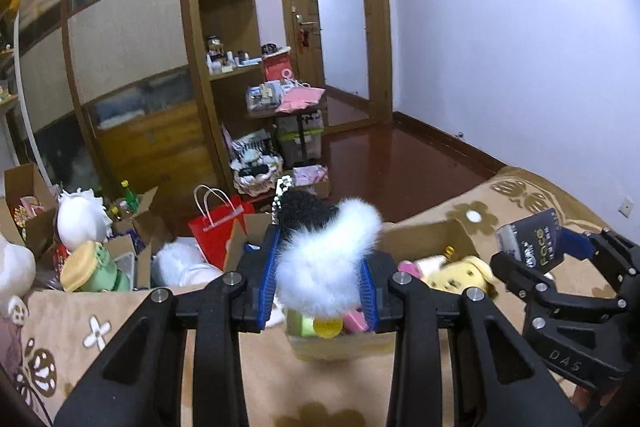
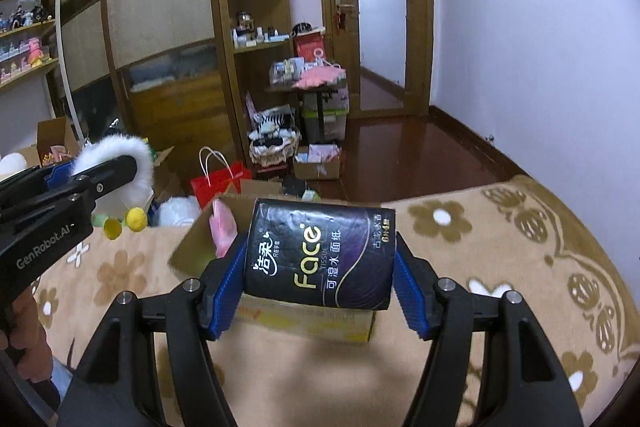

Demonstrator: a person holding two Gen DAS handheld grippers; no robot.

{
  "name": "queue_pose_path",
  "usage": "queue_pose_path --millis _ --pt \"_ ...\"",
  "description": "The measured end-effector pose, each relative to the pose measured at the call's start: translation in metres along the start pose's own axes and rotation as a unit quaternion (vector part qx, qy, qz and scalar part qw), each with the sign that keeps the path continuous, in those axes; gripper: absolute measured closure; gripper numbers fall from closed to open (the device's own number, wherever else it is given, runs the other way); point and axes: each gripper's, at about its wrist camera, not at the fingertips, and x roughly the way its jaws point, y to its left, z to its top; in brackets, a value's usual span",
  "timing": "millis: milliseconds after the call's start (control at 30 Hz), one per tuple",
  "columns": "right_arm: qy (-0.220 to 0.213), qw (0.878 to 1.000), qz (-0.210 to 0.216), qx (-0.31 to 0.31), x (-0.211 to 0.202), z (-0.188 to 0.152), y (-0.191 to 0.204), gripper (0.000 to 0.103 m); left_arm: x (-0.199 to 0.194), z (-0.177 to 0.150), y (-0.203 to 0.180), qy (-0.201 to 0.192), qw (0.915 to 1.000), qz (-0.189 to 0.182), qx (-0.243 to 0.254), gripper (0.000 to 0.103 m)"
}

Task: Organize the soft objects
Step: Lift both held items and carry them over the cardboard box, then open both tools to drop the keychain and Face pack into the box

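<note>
Holding both items above the open cardboard box (image 2: 280,319) suggests each is about to be dropped in with the soft things already there. The left claw (image 1: 322,281) is clamped on a fluffy white toy (image 1: 324,263), its long fur bulging out past the ribbed blue pads; two yellow pompoms (image 2: 136,218) dangle beneath it in the right wrist view. The right claw (image 2: 320,283) squeezes a dark, glossy pack of tissues (image 2: 320,255), a rounded block in crinkly plastic wrap that dents slightly at the sides. The box sits on a bed covered by a tan blanket (image 2: 500,247) with a flower pattern; inside lie a yellow plush (image 1: 460,273) and something pink (image 2: 223,227).
</note>
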Motion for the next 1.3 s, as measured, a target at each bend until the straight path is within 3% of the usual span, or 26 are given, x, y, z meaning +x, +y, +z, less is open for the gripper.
queue_pose_path --millis 167,367,833,1167,1233,1300 --pt "-0.01 1.0 0.004 -0.012 0.017 0.017 0.005 0.033 0.02 0.009 0.012 0.005 0.9997 0.008 -0.021 0.07" --pt "-0.013 0.999 0.013 -0.031 0.036 0.022 0.009 0.033 0.048 0.008 0.012 0.021 0.9997 0.011 -0.009 0.07" --pt "0.049 0.998 0.042 -0.024 0.097 -0.013 0.001 0.033 0.112 -0.037 0.003 0.111 0.9937 -0.017 0.003 0.069" --pt "0.071 0.996 0.059 -0.002 0.112 -0.025 -0.005 0.031 0.126 -0.052 -0.006 0.138 0.9899 -0.033 0.008 0.068" --pt "0.07 0.996 0.06 0.003 0.112 -0.024 -0.007 0.029 0.126 -0.053 -0.006 0.139 0.9898 -0.029 0.006 0.06" --pt "0.07 0.996 0.062 0.013 0.11 -0.023 -0.01 0.029 0.124 -0.052 -0.005 0.136 0.9905 -0.023 0.002 0.042"
